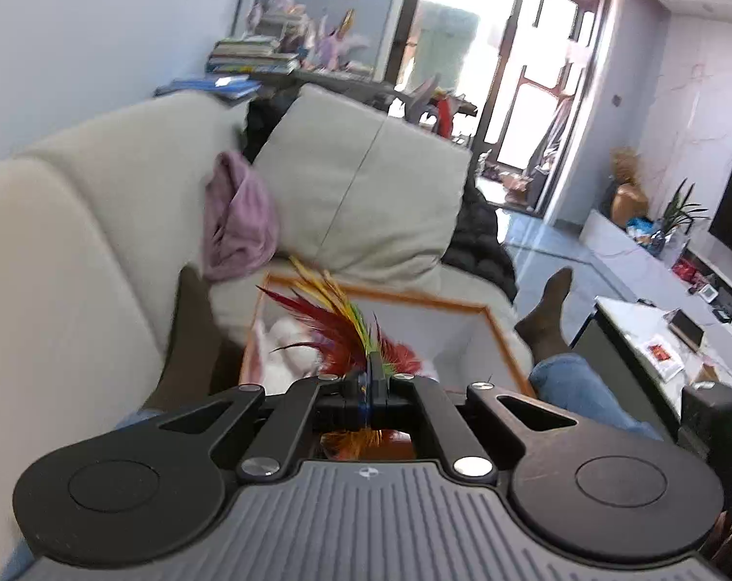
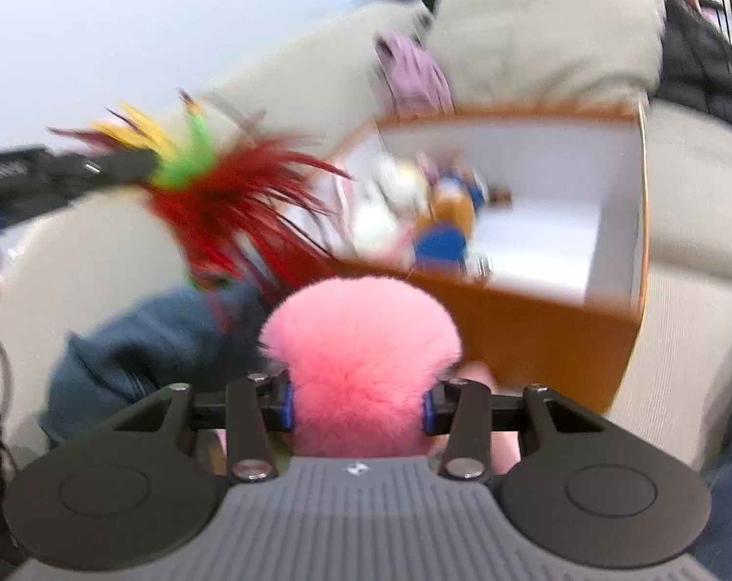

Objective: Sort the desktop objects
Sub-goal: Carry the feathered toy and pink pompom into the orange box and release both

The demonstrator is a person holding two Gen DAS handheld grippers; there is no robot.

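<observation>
Left wrist view: left gripper (image 1: 374,377) has its jaws pressed together on the base of a bunch of red, yellow and green feathers (image 1: 334,324). Plumes fan up and left from the pinch; more orange-red plume shows below the fingers. Feathers hang over an open box with white inside walls and an orange-brown rim (image 1: 504,339), which sits on a cream fabric sofa (image 1: 99,222). White soft items lie in the box's left part, too blurred to name. Crumpled lilac cloth (image 1: 240,218) lies against a cream cushion (image 1: 366,193) behind the box. Person's legs in blue jeans (image 1: 574,377), dark sock (image 1: 550,314), flank the box on the right. Small round emblem on the grey ribbed gripper body, no text legible. Book stack behind the sofa has print on the spines, unreadable.

Right wrist view: right gripper (image 2: 358,404) is clamped on a fluffy pink pom-pom ball (image 2: 361,353); blue pads dig into its sides, jaws partly apart around it. Ball sits in front of the box's orange-brown outer wall (image 2: 535,339), outside it. Inside the box, blurred blue, tan and white items, unidentifiable. Left gripper enters from the left edge holding the feathers (image 2: 230,203), up and left of the ball. Dark blue-green cloth (image 2: 147,344) lies below the feathers. No readable writing; heavy motion blur.
</observation>
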